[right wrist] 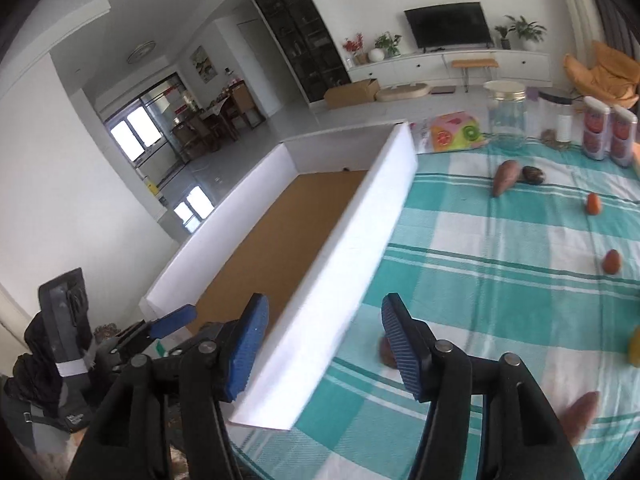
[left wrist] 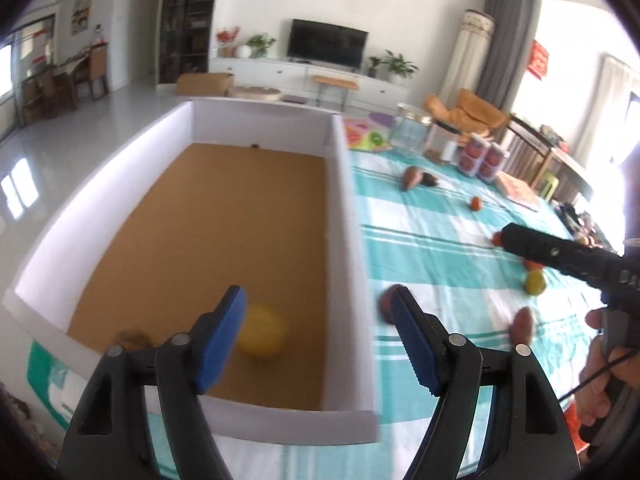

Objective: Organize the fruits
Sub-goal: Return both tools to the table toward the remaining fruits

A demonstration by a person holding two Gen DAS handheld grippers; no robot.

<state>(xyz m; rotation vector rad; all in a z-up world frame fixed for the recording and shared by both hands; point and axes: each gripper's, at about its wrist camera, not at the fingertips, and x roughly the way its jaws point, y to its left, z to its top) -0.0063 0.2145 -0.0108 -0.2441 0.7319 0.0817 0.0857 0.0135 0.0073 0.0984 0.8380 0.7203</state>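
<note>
1. Checked teal tablecloth [right wrist: 500, 280] carries a white-walled box [left wrist: 352, 240], living room behind.
2. Left gripper [left wrist: 320, 344] spread wide, empty, above a blurred yellow fruit [left wrist: 262, 332] in the box.
3. Right gripper [right wrist: 324, 344] moderately parted, empty.
4. Judged early: brown fruit [right wrist: 387, 354], sweet potato [right wrist: 505, 177] and small orange fruits [right wrist: 593, 203] remain outside.
</note>
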